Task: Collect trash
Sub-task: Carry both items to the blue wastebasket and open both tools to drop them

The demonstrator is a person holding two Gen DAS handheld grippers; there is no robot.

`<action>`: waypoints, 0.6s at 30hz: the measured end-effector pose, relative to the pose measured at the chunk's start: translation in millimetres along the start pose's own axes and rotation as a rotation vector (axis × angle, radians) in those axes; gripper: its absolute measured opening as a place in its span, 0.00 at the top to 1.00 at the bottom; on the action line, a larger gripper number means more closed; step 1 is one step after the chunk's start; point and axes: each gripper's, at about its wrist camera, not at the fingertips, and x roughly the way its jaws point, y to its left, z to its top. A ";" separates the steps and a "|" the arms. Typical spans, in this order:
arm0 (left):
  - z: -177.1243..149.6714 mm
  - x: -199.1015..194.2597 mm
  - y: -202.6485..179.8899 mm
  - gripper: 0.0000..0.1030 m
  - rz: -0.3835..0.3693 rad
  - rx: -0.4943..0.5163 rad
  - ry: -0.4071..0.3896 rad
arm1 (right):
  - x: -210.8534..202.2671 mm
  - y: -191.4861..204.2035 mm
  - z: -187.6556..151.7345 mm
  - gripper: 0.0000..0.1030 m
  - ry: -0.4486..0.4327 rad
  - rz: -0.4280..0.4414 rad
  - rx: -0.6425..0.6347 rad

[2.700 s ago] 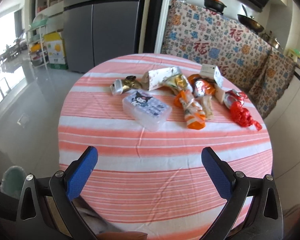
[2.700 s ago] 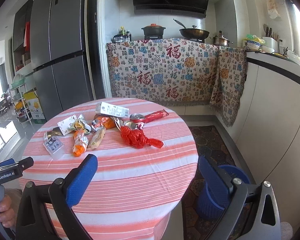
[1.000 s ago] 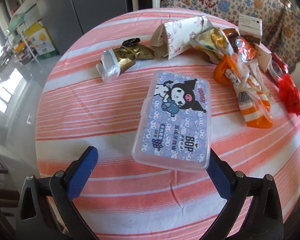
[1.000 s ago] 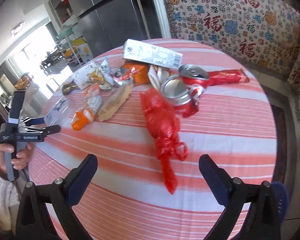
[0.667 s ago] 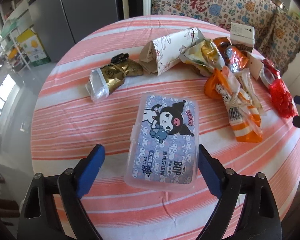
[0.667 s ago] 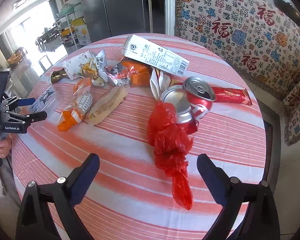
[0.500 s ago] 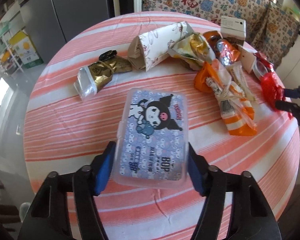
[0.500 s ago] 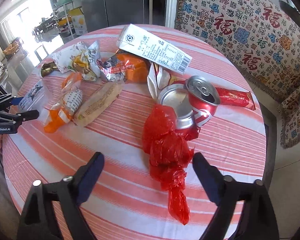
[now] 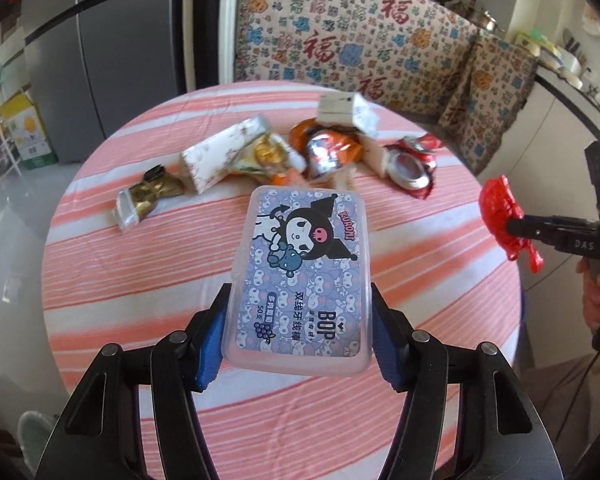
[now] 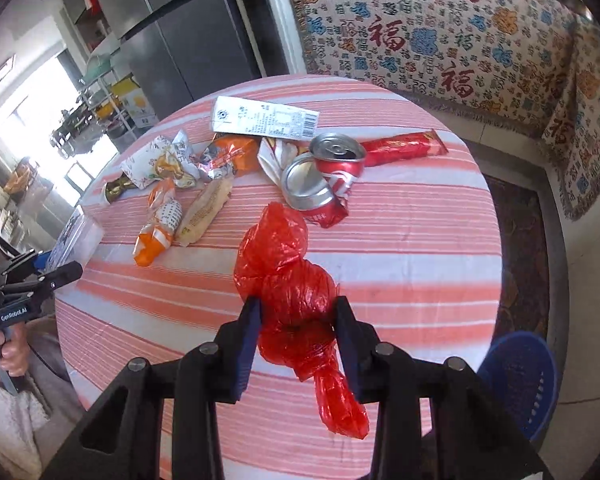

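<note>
The left gripper [image 9: 298, 344] holds a clear plastic box [image 9: 300, 276] with a cartoon sticker on its lid. Its blue jaws press on both long sides of the box. The box is up in the air, above the round surface [image 9: 140, 264] with its pink and white striped cloth.

The right gripper [image 10: 298, 340] holds a red plastic bag [image 10: 292, 280]. Its jaws have just been closing and now squeeze the crumpled bag from both sides. The bag's tail hangs down below the jaws.

The left wrist view shows the sticker on the box up close. It also shows the right gripper from the side, at the far right edge, with the red bag in the air past the rim of the surface. A hand [image 9: 596, 296] grips the handle there.

The right wrist view shows things the other view hides. There are two squashed red cans [image 10: 324, 180], a long white carton [image 10: 264, 122], a red wrapper [image 10: 404, 146] and an orange wrapper [image 10: 156, 236], all lying on the cloth. A blue basket [image 10: 520, 380] stands on the floor beside the surface. At the left edge the other hand [image 10: 8, 352] holds the left gripper, with the box seen only from its edge.

Both grippers point down at a slant.
</note>
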 end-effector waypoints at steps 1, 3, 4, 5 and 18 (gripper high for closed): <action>3.3 -1.5 -13.2 0.38 -0.026 0.011 -0.008 | -7.2 -8.5 -3.9 0.64 -0.010 0.000 0.030; 6.8 -4.7 -45.0 0.38 -0.076 0.036 -0.023 | -23.0 -29.6 -11.4 0.64 -0.030 -0.016 0.094; 6.0 -6.2 -60.3 0.38 -0.103 0.050 -0.030 | -32.4 -42.4 -14.8 0.64 -0.044 -0.031 0.126; 9.9 -4.2 -79.8 0.38 -0.134 0.070 -0.034 | -42.1 -55.8 -17.9 0.64 -0.061 -0.055 0.155; 29.6 73.3 -315.1 0.38 -0.437 0.249 0.060 | -100.5 -256.5 -93.0 0.64 -0.113 -0.275 0.572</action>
